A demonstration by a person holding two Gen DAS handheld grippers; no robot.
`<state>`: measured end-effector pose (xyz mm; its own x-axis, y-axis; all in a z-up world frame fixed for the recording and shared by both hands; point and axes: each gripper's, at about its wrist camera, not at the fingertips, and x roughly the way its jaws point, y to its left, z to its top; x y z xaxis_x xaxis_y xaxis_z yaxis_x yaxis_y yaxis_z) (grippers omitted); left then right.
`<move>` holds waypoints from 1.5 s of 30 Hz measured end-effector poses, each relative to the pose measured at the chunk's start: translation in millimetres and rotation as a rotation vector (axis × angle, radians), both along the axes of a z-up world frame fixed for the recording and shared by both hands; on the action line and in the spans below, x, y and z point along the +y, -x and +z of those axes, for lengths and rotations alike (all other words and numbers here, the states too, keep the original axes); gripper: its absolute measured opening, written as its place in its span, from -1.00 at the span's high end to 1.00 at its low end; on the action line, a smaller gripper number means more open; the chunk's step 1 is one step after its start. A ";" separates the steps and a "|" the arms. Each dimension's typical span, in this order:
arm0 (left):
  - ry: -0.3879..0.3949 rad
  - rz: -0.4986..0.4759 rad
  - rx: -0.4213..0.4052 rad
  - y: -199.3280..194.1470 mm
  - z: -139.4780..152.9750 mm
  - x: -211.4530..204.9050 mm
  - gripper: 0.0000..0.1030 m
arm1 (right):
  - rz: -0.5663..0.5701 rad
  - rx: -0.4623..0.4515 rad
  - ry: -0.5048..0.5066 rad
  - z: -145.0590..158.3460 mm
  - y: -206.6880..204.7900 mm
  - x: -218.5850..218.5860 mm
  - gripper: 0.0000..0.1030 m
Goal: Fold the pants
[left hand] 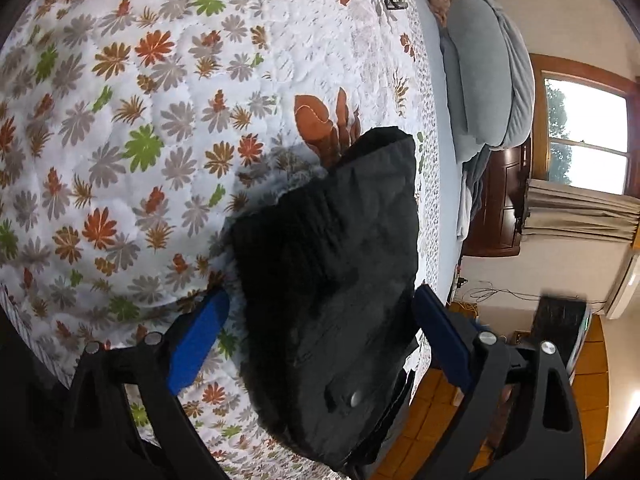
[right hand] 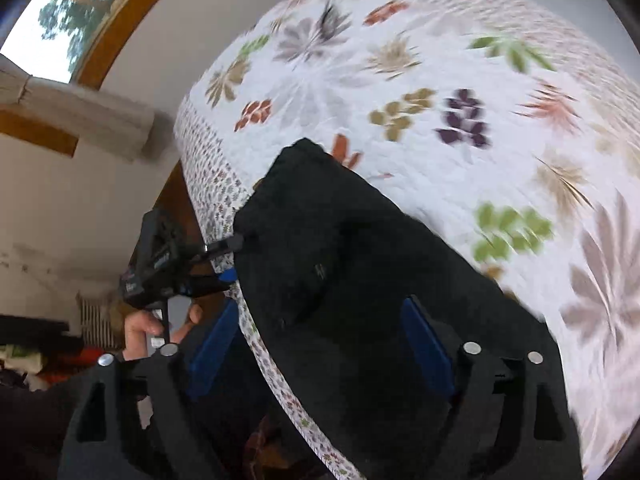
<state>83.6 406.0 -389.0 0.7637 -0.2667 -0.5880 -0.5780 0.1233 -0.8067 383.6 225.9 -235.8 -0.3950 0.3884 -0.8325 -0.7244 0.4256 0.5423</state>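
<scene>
Left wrist view: the left gripper (left hand: 320, 312) stands released, its blue pads either side of the folded black pants (left hand: 332, 280), which lie near the edge of the floral quilt (left hand: 120, 120). Right wrist view: the right gripper (right hand: 320, 320) stands released above the pants (right hand: 340, 260); a hand (right hand: 148, 330) holds the left gripper (right hand: 230, 258) at the quilt's edge.

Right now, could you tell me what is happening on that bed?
A person is folding black pants on a floral quilt near the bed's edge, holding a claw in each hand. The pants lie in a compact folded bundle. The left claw and right claw both stand open around it, neither gripping.
</scene>
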 end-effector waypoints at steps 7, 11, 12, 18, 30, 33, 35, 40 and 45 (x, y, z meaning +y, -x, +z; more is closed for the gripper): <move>0.108 0.024 -0.070 -4.0 -16.6 6.7 -0.50 | 0.238 0.069 0.087 -38.7 -17.7 102.7 -0.76; 0.147 0.051 -0.133 -4.2 -22.8 9.2 -0.62 | 0.355 0.079 0.149 -66.8 -12.4 142.6 -0.76; 0.156 0.060 -0.142 -2.9 -24.1 8.2 -0.63 | 0.390 0.087 0.171 -76.4 -9.0 152.2 -0.76; 0.138 0.059 -0.129 -0.5 -23.5 6.6 -0.63 | 0.513 0.102 0.230 -101.7 6.0 182.1 -0.76; 0.110 0.057 -0.021 9.4 -18.3 7.0 0.36 | 0.553 0.002 0.288 -99.8 24.4 191.1 0.15; 0.044 0.026 -0.046 5.0 -3.4 4.6 0.46 | 0.546 -0.056 0.277 -74.7 26.9 179.7 0.33; -0.030 0.000 -0.046 1.2 10.1 -0.5 0.48 | 0.539 -0.093 0.269 -57.0 31.1 173.1 0.36; -0.103 -0.014 -0.082 3.6 42.9 -12.7 0.52 | 0.515 -0.167 0.238 -10.8 38.2 148.3 0.40; -0.195 -0.051 -0.110 1.3 93.1 -38.6 0.54 | 0.477 -0.230 0.197 42.6 35.0 113.1 0.40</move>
<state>82.3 367.4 -295.9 0.8144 -0.1960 -0.5463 -0.4772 0.3095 -0.8225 348.7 339.0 -193.2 -0.2883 0.0398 -0.9567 -0.9515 0.0998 0.2909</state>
